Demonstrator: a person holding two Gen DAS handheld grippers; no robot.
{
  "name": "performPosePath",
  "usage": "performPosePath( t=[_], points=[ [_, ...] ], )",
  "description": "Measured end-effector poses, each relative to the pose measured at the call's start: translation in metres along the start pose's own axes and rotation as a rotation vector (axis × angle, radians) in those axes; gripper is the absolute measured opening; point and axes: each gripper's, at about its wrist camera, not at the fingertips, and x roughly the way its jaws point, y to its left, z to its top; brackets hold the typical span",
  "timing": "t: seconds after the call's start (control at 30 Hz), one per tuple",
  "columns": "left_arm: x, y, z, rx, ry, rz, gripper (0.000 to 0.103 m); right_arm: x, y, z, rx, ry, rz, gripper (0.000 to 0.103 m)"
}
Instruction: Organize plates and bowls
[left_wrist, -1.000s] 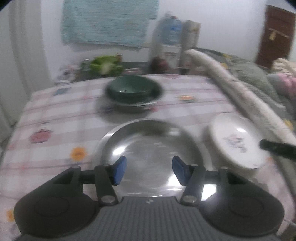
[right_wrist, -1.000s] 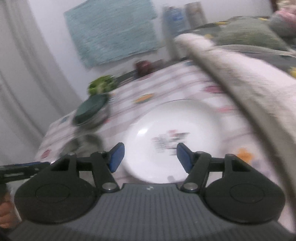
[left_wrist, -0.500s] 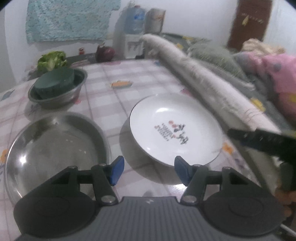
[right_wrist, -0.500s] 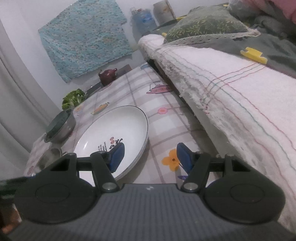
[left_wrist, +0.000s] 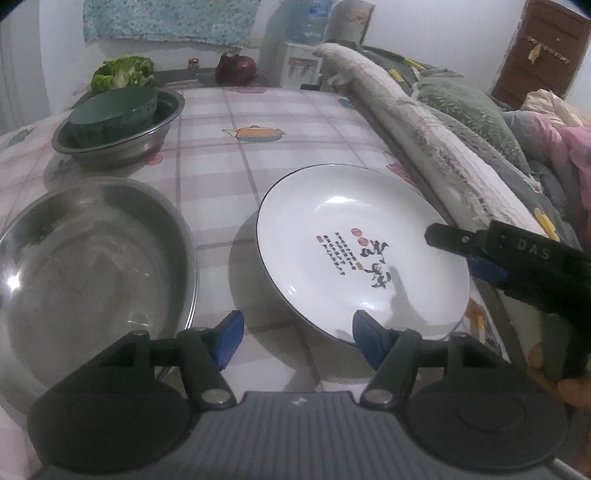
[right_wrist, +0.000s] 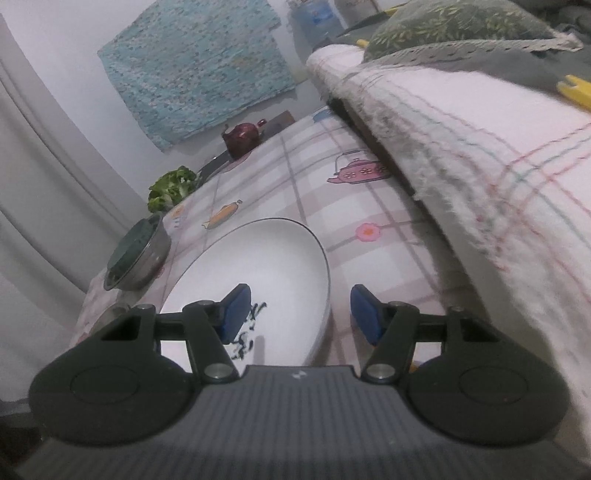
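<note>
A white plate (left_wrist: 354, 251) with printed characters lies on the checked tablecloth; it also shows in the right wrist view (right_wrist: 258, 280). My left gripper (left_wrist: 295, 341) is open at the plate's near edge, empty. My right gripper (right_wrist: 299, 314) is open with the plate's right rim between its jaws; it shows in the left wrist view (left_wrist: 465, 254) over that rim. A large steel bowl (left_wrist: 88, 258) sits left of the plate. A dark green bowl (left_wrist: 114, 110) sits inside a smaller steel bowl (left_wrist: 122, 147) behind it.
A rolled blanket and bedding (left_wrist: 424, 129) run along the table's right edge. A red teapot (left_wrist: 236, 68) and green vegetable (left_wrist: 123, 72) stand at the far end. The tablecloth (left_wrist: 229, 166) lies between the bowls and plate.
My left gripper has swung right from the steel bowl toward the white plate. My right gripper has moved forward so its jaws straddle the plate's right rim.
</note>
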Motion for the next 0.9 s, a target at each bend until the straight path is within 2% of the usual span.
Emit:
performPosePath(
  t=[0.03,0.07,0.1,0.13,0.27,0.37,0.67,0.9],
  points=[
    [0.002,-0.002,0.001,0.009,0.0,0.011,0.063,0.004,0.0,0.001,-0.002,0.003,0.001,0.057],
    [0.004,-0.004,0.001,0.027,-0.002,0.025,0.06,0.01,0.001,0.001,-0.005,0.008,0.0,0.051],
    [0.006,-0.007,0.002,0.05,-0.005,0.04,0.059,0.015,0.0,0.001,-0.004,0.01,-0.005,0.04],
    [0.008,-0.01,0.003,0.073,-0.009,0.054,0.054,0.019,0.0,0.001,0.0,0.008,-0.009,0.036],
    [0.013,-0.015,0.008,0.091,-0.005,0.048,0.04,0.022,-0.004,0.002,0.02,-0.006,-0.007,0.029],
    [0.016,-0.017,0.011,0.08,0.001,0.049,0.037,0.022,-0.007,0.002,0.026,-0.001,-0.006,0.025],
    [0.021,-0.01,0.015,0.041,-0.001,0.035,0.035,0.016,-0.011,0.002,0.057,0.012,-0.016,0.026],
    [0.027,-0.007,0.021,0.028,0.005,0.033,0.037,0.019,-0.017,0.006,0.085,0.02,0.003,0.027]
  ],
)
